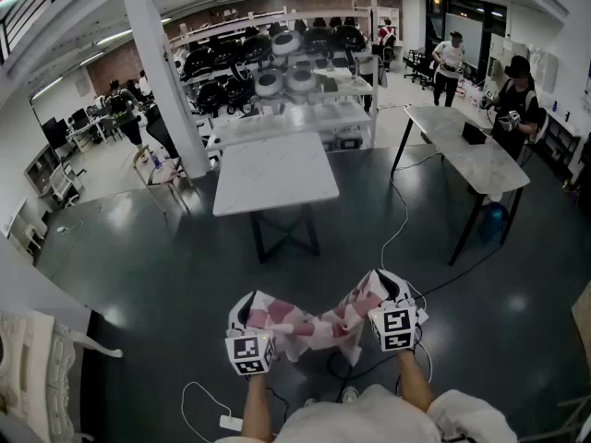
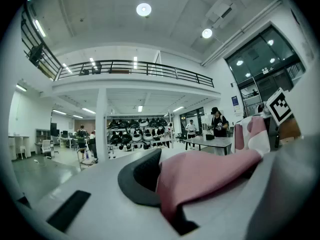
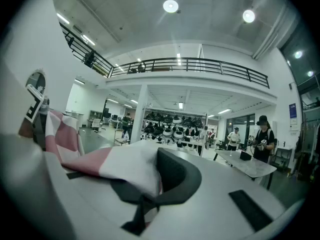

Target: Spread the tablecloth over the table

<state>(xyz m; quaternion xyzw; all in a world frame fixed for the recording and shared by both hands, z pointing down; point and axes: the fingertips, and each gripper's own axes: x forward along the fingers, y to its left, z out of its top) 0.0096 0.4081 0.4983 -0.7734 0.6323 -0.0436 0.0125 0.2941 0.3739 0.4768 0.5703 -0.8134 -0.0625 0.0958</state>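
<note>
Pink-and-white checked tablecloth sags bunched between my left gripper and right gripper, both clamped on it, at bottom centre. The table lies straight up-frame, probably about equally far from each.

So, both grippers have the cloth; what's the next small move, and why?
Probably carry the tablecloth forward to the table: the left gripper and right gripper are each shut on it, but it hangs bunched between them, well short of the tabletop.
</note>
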